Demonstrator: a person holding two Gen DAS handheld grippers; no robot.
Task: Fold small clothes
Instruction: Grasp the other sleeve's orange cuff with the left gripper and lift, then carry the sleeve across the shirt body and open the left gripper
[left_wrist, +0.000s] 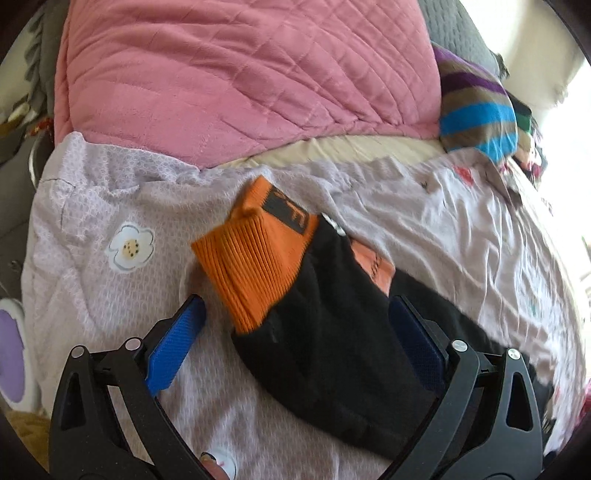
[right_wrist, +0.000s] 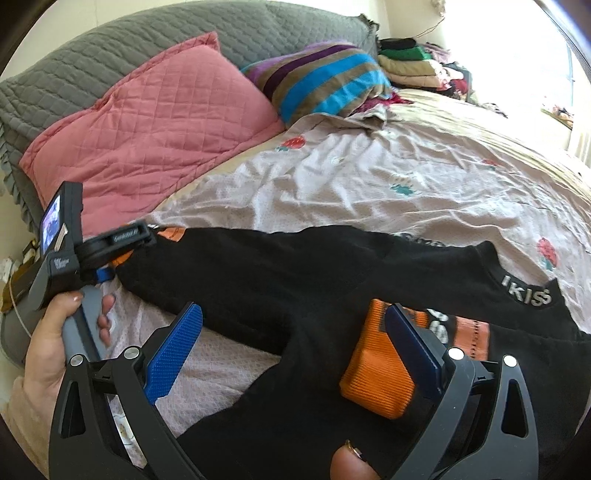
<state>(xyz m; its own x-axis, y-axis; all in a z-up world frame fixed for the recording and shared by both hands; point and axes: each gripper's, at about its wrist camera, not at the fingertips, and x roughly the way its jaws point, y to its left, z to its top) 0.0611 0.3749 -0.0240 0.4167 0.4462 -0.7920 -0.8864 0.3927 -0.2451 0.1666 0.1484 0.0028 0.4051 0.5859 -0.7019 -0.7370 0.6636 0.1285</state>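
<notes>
A black top (right_wrist: 295, 273) with orange cuffs and "IKISS" lettering on its collar lies spread on the bed. In the left wrist view, one black sleeve (left_wrist: 332, 332) with an orange ribbed cuff (left_wrist: 255, 266) lies between the wide-apart blue pads of my left gripper (left_wrist: 297, 302), which is open. My right gripper (right_wrist: 293, 310) is open above the black fabric. Its right pad sits beside the other orange cuff (right_wrist: 376, 369), which is folded over the body. At the left of the right wrist view, a hand (right_wrist: 48, 339) holds the left gripper (right_wrist: 123, 254) at the sleeve's end.
A pale floral sheet (right_wrist: 369, 184) covers the bed. A pink quilted pillow (right_wrist: 155, 122) and a striped blanket (right_wrist: 325, 77) lie at the head, against a grey quilt (right_wrist: 110, 40). Stacked folded clothes (right_wrist: 413, 62) sit at the far corner.
</notes>
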